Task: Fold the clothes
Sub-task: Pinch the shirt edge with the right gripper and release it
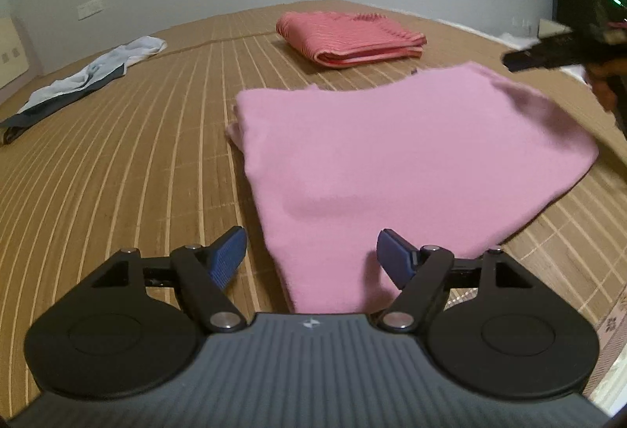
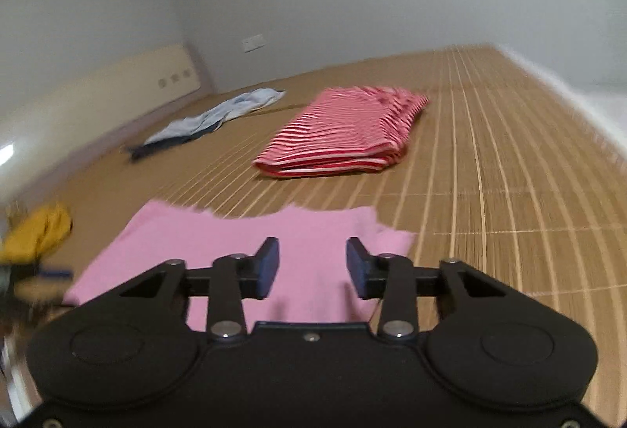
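A folded pink garment [image 1: 395,161] lies flat on the bamboo mat [image 1: 137,153]; it also shows in the right wrist view [image 2: 243,243]. My left gripper [image 1: 311,257] is open and empty, hovering over the garment's near corner. My right gripper [image 2: 312,265] is open and empty above the pink garment's near edge; it also shows at the right edge of the left wrist view [image 1: 548,55]. A folded red-and-white striped garment [image 1: 348,36] lies farther back on the mat [image 2: 509,193], also in the right wrist view [image 2: 345,130].
A crumpled light-blue and dark garment [image 1: 86,79] lies at the far left, also in the right wrist view [image 2: 211,118]. A yellow garment [image 2: 39,232] sits at the left edge. A headboard with sockets [image 2: 117,87] and grey walls bound the bed.
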Available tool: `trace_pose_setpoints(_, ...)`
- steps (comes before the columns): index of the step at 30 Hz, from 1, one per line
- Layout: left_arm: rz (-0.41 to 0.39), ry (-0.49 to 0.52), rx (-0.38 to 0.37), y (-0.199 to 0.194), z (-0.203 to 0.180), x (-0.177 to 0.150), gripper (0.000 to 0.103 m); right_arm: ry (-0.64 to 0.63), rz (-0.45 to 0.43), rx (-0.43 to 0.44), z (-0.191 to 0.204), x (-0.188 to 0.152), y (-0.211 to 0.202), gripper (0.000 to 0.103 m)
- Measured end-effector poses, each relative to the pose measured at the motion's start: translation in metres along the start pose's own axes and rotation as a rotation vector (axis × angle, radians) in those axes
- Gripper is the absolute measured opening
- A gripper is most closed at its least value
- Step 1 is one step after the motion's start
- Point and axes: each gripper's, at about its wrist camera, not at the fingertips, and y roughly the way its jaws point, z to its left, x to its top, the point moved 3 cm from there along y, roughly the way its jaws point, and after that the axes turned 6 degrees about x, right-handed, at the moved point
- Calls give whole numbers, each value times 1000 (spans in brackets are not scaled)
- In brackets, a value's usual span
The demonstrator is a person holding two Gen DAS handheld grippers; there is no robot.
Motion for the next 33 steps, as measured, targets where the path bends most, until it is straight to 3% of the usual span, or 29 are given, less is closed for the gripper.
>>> trace_pose_setpoints(4, 9, 10, 2, 6, -5, 3, 78, 88, 58, 11, -34, 8, 38, 34)
trace_pose_setpoints(7, 16, 18, 3, 11, -8, 5, 78, 37, 90, 9, -38, 7, 59, 32)
trace_pose_setpoints(8, 18, 21, 3, 12, -9, 6, 78, 16, 95, 7, -37, 6, 64, 27)
trace_pose_setpoints(9, 22, 21, 3, 14, -10, 6, 78, -16, 88, 4, -35, 6, 66, 8)
trace_pose_setpoints(12, 27, 15, -6, 18, -11, 5, 79, -100, 14, -35, -28, 8, 62, 6)
trace_pose_setpoints(14, 29, 15, -6, 19, -11, 4, 80, -89, -46, -26, -32, 11, 57, 7)
trace_pose_setpoints(16, 29, 17, -1, 19, -12, 3, 81, -90, -89, -29, -36, 11, 52, 8)
trace_pose_setpoints(19, 17, 29, 8, 18, -14, 3, 82, -57, -114, -118, -54, 7, 44, 10)
trace_pose_setpoints(22, -1, 52, 19, 15, -16, 2, 82, 66, -118, -8, -76, 2, 29, 21)
trace_pose_setpoints(23, -3, 53, 17, 15, -17, 2, 82, 104, -125, 41, -82, 1, 24, 31)
trace_pose_setpoints(26, -6, 50, 14, 16, -17, 1, 83, 160, -150, 153, -90, -3, 12, 37)
trace_pose_setpoints(29, -2, 16, 4, 17, -13, -2, 84, 94, -96, 197, -80, -7, 15, 50)
trace_pose_setpoints(33, -1, -3, 0, 18, -12, -3, 85, -44, -31, 181, -55, -9, 25, 47)
